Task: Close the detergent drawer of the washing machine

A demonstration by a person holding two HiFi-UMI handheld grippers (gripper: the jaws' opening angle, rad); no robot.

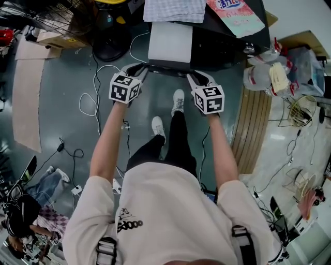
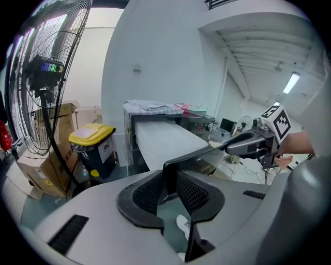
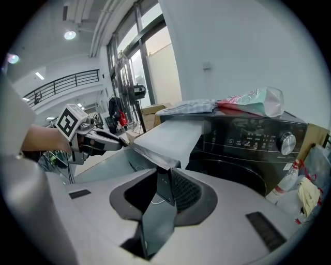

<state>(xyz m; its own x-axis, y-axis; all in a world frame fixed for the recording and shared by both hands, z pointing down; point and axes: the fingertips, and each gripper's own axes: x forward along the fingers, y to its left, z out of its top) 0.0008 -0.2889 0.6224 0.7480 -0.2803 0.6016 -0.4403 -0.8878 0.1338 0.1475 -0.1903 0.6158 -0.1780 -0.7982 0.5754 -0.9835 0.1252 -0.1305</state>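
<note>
The detergent drawer (image 1: 169, 41), white on top, stands pulled far out of the dark washing machine (image 1: 220, 44). Its dark front panel (image 1: 168, 66) faces me. My left gripper (image 1: 140, 69) is shut on the panel's left end, and my right gripper (image 1: 194, 77) is shut on its right end. In the left gripper view the panel's corner (image 2: 169, 173) stands between the pads of the left gripper (image 2: 170, 189), and the white drawer (image 2: 160, 140) runs away behind it. In the right gripper view the right gripper (image 3: 164, 189) clamps the panel's edge (image 3: 161, 183), with the machine's control panel (image 3: 253, 140) beyond.
A checked cloth (image 1: 173, 9) and a pink-and-white bag (image 1: 235, 15) lie on the machine. A yellow-lidded bin (image 2: 93, 137) and a standing fan (image 2: 41, 77) are to the left. Cables (image 1: 93, 98) trail over the floor. Bottles and bags (image 1: 271, 75) crowd the right.
</note>
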